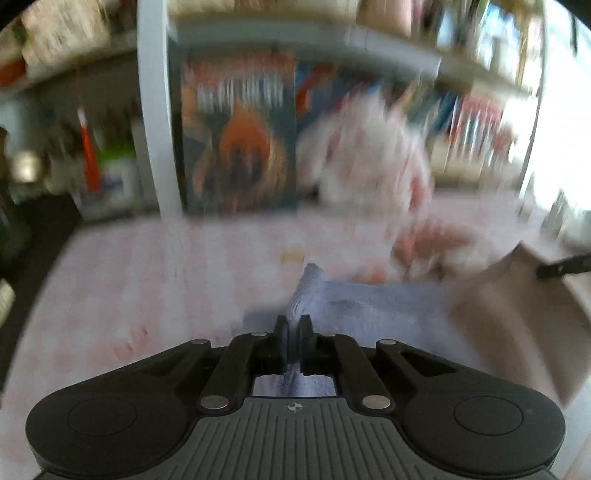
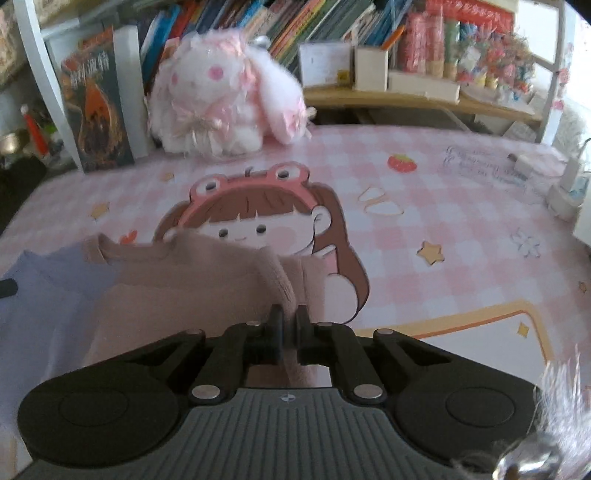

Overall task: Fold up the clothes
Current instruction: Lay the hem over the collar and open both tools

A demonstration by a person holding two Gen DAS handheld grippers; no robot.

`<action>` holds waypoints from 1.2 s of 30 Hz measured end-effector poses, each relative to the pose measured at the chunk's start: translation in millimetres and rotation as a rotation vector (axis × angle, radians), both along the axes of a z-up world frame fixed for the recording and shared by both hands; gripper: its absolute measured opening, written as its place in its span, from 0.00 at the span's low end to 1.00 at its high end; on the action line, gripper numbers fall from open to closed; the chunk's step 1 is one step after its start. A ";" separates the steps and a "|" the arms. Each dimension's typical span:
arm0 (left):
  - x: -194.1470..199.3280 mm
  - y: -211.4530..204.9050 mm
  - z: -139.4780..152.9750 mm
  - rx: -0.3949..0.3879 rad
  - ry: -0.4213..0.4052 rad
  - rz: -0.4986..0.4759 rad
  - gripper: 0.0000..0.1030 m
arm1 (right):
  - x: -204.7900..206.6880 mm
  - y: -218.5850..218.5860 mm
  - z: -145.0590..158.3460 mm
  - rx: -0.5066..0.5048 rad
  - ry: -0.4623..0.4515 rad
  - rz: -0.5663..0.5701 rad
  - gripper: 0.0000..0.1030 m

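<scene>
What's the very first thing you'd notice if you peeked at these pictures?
The fluffy pink-and-white plush bunny sitting at the back of the table, in front of the books. Next, the big cartoon girl in a frog headband printed on the pink checked tablecloth. Up close, the right hand-held gripper pinches a pinkish-brown garment.

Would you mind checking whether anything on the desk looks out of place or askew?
Nothing is spilled or damaged. The fluffy pink-and-white plush rabbit slumps sideways against the books, and the pink-and-lilac knit garment lies bunched, pinched by both grippers.
</scene>
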State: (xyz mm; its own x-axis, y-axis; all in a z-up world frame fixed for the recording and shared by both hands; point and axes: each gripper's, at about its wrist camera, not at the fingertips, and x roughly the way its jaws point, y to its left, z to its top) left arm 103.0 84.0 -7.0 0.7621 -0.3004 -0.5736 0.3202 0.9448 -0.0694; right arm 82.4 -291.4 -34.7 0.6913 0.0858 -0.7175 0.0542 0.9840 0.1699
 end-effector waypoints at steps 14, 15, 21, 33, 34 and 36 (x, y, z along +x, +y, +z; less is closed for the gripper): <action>59.5 19.3 -56.4 -0.097 0.207 0.117 0.15 | 33.3 -28.7 -35.0 0.140 0.043 -0.154 0.07; 60.1 21.3 -55.9 -0.103 0.213 0.119 0.20 | 33.4 -28.6 -33.9 0.135 0.048 -0.155 0.09; 44.3 27.8 -34.5 -0.097 0.167 0.183 0.49 | 24.3 -24.0 -15.8 0.069 0.032 -0.145 0.27; -57.3 4.6 -18.3 -0.093 0.122 0.232 0.75 | -58.0 6.6 5.5 -0.102 -0.002 -0.005 0.64; -65.6 0.4 -20.4 -0.096 0.134 0.240 0.75 | -64.8 8.2 3.8 -0.106 0.004 0.008 0.64; -82.2 -9.0 -23.8 -0.098 0.151 0.255 0.75 | -77.8 10.1 -0.2 -0.104 0.017 0.038 0.66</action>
